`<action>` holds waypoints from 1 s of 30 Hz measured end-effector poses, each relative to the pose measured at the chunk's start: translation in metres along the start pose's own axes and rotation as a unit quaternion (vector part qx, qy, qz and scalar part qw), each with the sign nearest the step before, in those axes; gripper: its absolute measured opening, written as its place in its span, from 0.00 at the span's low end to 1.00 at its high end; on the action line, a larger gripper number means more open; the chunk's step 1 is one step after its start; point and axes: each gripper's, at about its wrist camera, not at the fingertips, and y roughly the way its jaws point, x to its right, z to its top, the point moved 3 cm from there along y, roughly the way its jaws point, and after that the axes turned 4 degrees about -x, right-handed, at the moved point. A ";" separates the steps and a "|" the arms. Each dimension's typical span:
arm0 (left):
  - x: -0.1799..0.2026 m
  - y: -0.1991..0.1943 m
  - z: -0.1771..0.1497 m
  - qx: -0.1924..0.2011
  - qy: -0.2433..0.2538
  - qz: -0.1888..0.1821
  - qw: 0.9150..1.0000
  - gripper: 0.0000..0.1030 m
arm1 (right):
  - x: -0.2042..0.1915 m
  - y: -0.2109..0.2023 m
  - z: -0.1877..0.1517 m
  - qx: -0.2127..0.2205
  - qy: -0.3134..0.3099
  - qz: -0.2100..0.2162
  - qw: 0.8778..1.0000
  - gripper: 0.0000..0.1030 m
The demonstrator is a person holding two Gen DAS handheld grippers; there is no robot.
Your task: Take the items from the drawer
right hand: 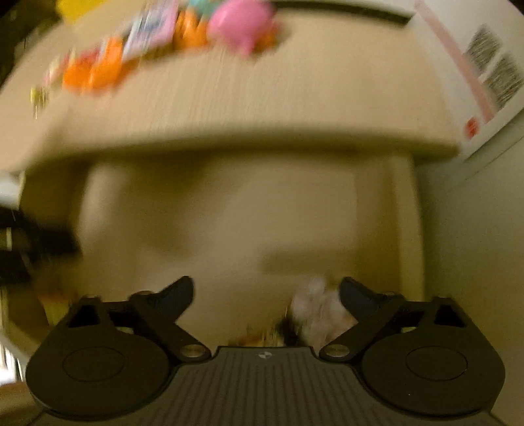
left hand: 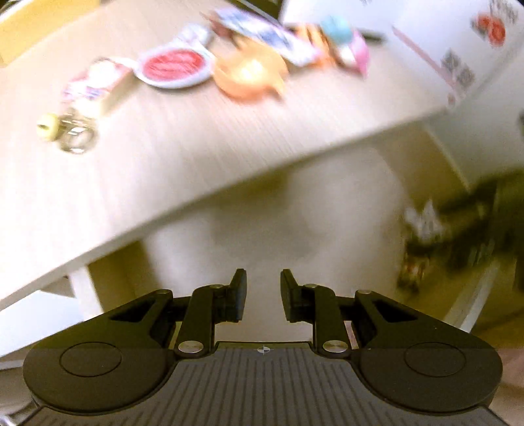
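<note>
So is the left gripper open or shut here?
Open. The left gripper shows a clear gap between its two fingers, with nothing held between them.

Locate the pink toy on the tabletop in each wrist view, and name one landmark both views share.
Left wrist view: pink toy upper right, at the right end of the row of items.
Right wrist view: pink toy top centre, blurred.
Shared landmark: the white sheet with square printed codes, right of the toy.
</note>
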 end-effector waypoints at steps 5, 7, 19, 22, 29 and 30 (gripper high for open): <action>-0.013 -0.007 -0.009 0.043 -0.043 -0.013 0.998 0.23 | -0.017 0.032 -0.015 -0.094 -0.030 -0.033 0.995 0.82; -0.018 -0.013 -0.012 0.052 -0.056 -0.014 0.997 0.23 | -0.021 0.044 -0.018 -0.121 -0.030 -0.039 0.991 0.74; -0.025 -0.018 -0.035 0.050 -0.095 -0.016 0.994 0.23 | -0.043 0.061 0.037 -0.082 -0.043 -0.058 0.994 0.63; -0.026 -0.016 -0.039 0.040 -0.096 -0.013 0.994 0.23 | -0.061 0.054 0.059 -0.050 -0.043 -0.039 0.997 0.66; -0.026 -0.015 -0.039 0.040 -0.107 -0.007 0.993 0.23 | -0.101 0.043 0.048 -0.094 -0.055 0.070 0.992 0.85; -0.026 -0.016 -0.038 0.043 -0.109 -0.007 0.993 0.23 | -0.106 0.049 0.043 -0.119 -0.049 0.090 0.988 0.85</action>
